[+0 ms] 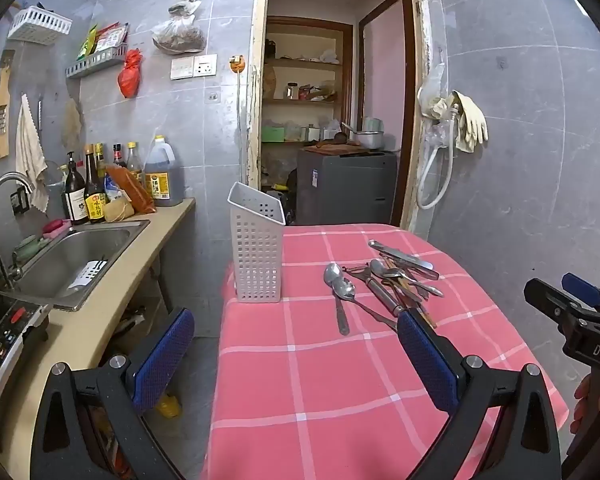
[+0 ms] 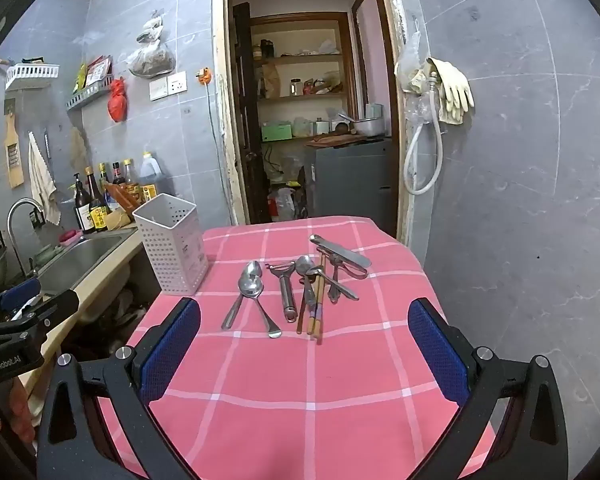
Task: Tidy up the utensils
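Grey-tiled kitchen walls frame my pink checked cloth surface [image 2: 300, 400]; loose steel utensils [image 2: 300, 292] lie at twelve o'clock, white perforated plastic caddy [image 2: 172, 244] at ten; both my jaws gape empty.

A small home kitchen is showing here: a steel sink [image 1: 80, 256] with a curved tap [image 1: 4, 192] is sitting in a counter beside sauce bottles [image 1: 88, 192]. Tiled walls are carrying racks (and rubber gloves [image 2: 454, 90]), while a pantry doorway [image 2: 304, 92] is opening behind the checked tablecloth [image 2: 300, 380].
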